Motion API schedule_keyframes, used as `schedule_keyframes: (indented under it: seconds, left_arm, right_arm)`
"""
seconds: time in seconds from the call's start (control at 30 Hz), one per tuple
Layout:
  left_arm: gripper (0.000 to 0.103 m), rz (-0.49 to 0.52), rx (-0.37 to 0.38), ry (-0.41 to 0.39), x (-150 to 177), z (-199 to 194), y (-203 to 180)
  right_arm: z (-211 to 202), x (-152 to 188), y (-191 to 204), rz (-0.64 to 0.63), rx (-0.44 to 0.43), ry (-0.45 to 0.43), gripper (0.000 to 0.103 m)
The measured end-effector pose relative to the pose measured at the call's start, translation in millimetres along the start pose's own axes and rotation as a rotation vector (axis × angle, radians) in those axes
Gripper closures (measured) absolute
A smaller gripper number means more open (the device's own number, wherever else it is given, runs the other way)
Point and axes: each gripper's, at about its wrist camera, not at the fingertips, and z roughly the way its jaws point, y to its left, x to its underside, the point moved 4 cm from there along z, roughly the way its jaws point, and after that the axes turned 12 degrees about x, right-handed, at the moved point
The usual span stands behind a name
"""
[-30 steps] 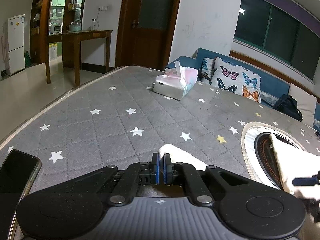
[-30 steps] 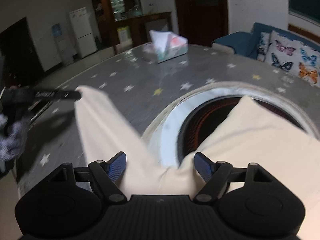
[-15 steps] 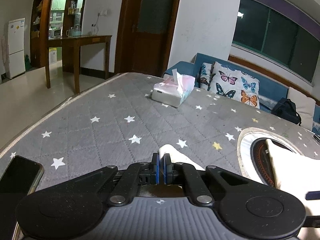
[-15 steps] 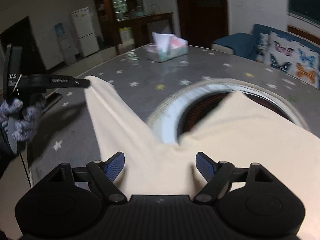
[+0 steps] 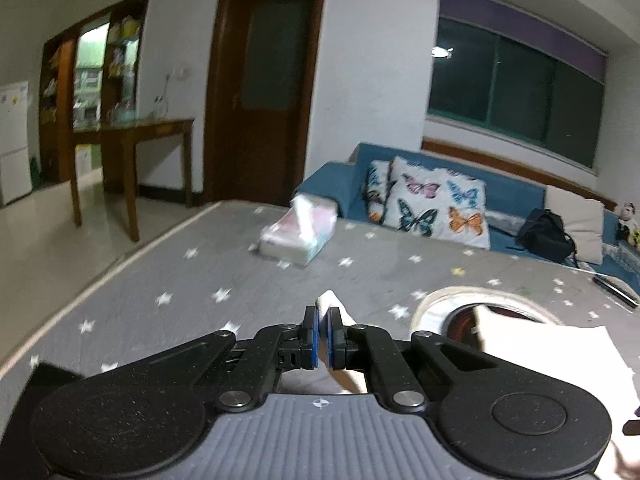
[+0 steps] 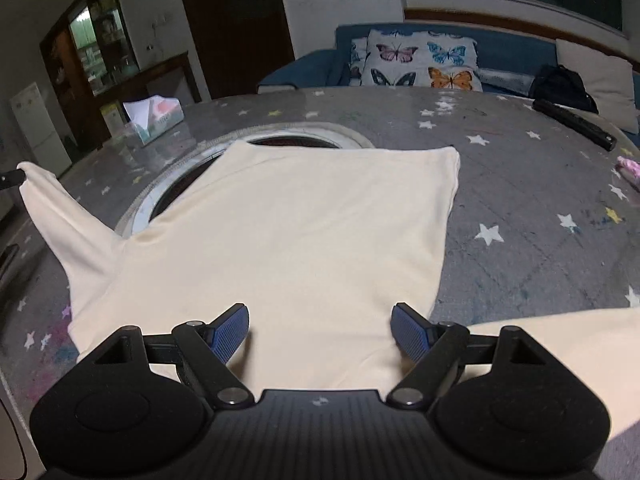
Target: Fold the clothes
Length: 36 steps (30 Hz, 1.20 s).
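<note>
- The left hand-held gripper (image 5: 320, 338) stayed clenched on a sleeve (image 6: 48, 204) of the cream shirt (image 6: 304, 232), and had lifted it higher and farther out than a second before.
- The right hand-held gripper (image 6: 320, 330) hung released over the shirt, which lay flatter on the grey starred surface (image 6: 520, 208), partly over a round opening (image 6: 168, 192).
- Judged a sleeve fold in progress.
- No readable writing.

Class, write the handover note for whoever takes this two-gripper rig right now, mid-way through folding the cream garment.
Left gripper: shut on the sleeve tip, held lifted off to the left.
Right gripper: open, hovering over the near part of the cream garment, gripping nothing.
Garment lies spread on the star-patterned table, partly covering the round opening.
Done: sleeve picked up.
Left, probably: lay the sleeve over the body, then fold the rest.
</note>
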Motion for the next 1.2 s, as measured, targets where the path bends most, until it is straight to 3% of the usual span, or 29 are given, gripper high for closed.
schedule_keyframes:
  seconds: [0.1,0.33,0.5,0.73,1.03,1.1,1.13,1.17,1.2]
  left_arm:
    - [0.098,0.048,0.037,-0.028,-11.0,-10.4,-26.5]
    - [0.098,0.161,0.137,-0.077,-29.1,-30.2,-94.0]
    - [0.098,0.234,0.228,-0.063,-24.3,-31.3,-143.9]
    - [0.098,0.335,0.387,0.030,7.6,-12.4,-222.7]
    - [0.094,0.452,0.573,0.198,69.6,18.1,-307.7]
    - [0.087,0.484,0.589,0.236,84.2,20.5,-314.8]
    - [0.071,0.498,0.595,0.251,90.1,19.6,-314.9]
    - [0.065,0.510,0.598,0.262,95.2,18.7,-314.9]
    - [0.066,0.517,0.590,0.262,97.1,17.9,-313.4]
  right_arm:
    - [-7.5,3.1,12.6,-0.045,-0.010,-0.034,0.022]
    - [-25.4,27.2,67.7,-0.289,-0.046,-0.115,0.022]
    - [-36.1,50.4,87.8,-0.395,-0.032,-0.162,0.021]
    - [-49.0,53.7,72.5,-0.320,-0.062,-0.185,0.021]
    - [-42.3,53.6,44.3,-0.191,-0.097,-0.138,0.020]
    - [-40.9,56.6,41.4,-0.177,-0.108,-0.133,0.020]
    - [-41.1,57.2,41.1,-0.175,-0.110,-0.134,0.020]
    - [-41.3,57.1,41.3,-0.173,-0.111,-0.134,0.020]
    - [-41.5,57.0,41.4,-0.170,-0.113,-0.135,0.020]
